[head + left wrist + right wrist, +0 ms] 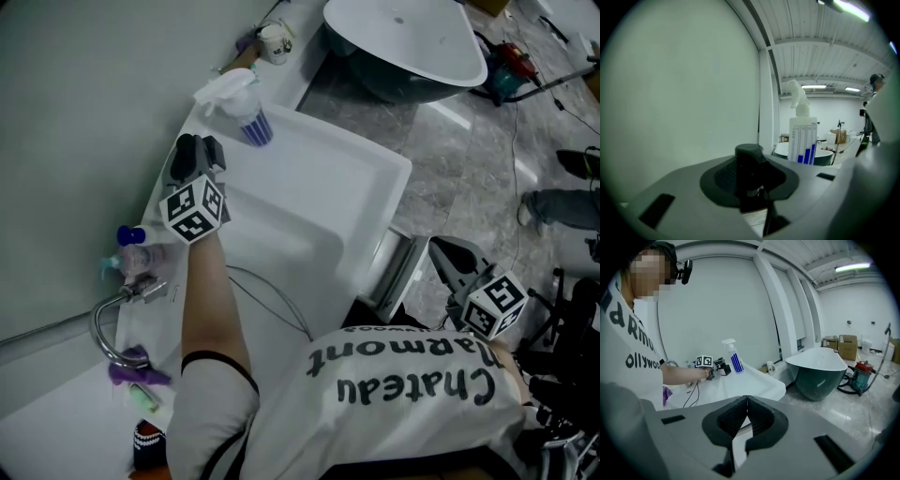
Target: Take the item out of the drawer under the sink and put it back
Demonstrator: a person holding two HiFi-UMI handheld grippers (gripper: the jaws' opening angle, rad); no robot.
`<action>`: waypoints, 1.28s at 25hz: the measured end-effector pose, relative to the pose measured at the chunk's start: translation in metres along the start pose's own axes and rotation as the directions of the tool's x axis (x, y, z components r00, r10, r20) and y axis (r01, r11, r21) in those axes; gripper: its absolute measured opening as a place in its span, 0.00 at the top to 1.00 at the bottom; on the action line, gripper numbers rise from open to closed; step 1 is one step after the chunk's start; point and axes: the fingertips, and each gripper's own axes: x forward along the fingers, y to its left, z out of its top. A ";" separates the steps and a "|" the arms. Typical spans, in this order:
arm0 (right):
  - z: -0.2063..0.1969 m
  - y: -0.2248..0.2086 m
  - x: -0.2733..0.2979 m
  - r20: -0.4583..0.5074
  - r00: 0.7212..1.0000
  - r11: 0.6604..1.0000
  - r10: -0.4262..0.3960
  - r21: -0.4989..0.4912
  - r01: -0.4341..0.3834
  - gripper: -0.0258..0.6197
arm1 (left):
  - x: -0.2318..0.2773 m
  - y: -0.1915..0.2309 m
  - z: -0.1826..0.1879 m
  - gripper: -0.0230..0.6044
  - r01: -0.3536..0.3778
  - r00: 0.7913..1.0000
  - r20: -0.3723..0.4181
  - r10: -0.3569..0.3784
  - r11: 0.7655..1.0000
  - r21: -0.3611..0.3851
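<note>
hovering left tongs (pixel 199 148) near spray bottle (pixel 247 111) on sink (pixel 309 211) rim.

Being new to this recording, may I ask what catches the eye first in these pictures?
A white sink fills the middle of the head view, with a blue-striped spray bottle at its far corner and the left hand-held gripper just short of it. Beyond stands a freestanding bathtub, dark outside and white inside; the right hand-held gripper hangs by the sink's front.

The white spray bottle (pixel 247 111) with blue vertical stripes stands upright on the far back corner of the sink (pixel 375 173).
</note>
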 end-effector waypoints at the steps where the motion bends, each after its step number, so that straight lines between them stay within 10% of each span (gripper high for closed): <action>1: 0.000 0.001 -0.001 0.000 1.000 1.000 -0.001 0.002 0.001 0.94 | -0.001 0.000 -0.001 0.80 -0.002 1.000 0.000 0.002 1.000 0.002; 20: -0.018 0.010 -0.007 -0.031 0.999 1.000 0.014 -0.007 -0.014 0.94 | -0.005 -0.001 -0.004 0.79 0.006 0.999 0.054 -0.004 0.999 -0.039; 32: -0.022 0.017 -0.006 -0.039 0.999 1.000 0.012 -0.005 -0.013 0.94 | -0.006 -0.005 -0.004 0.78 0.003 0.998 0.056 -0.007 0.997 0.071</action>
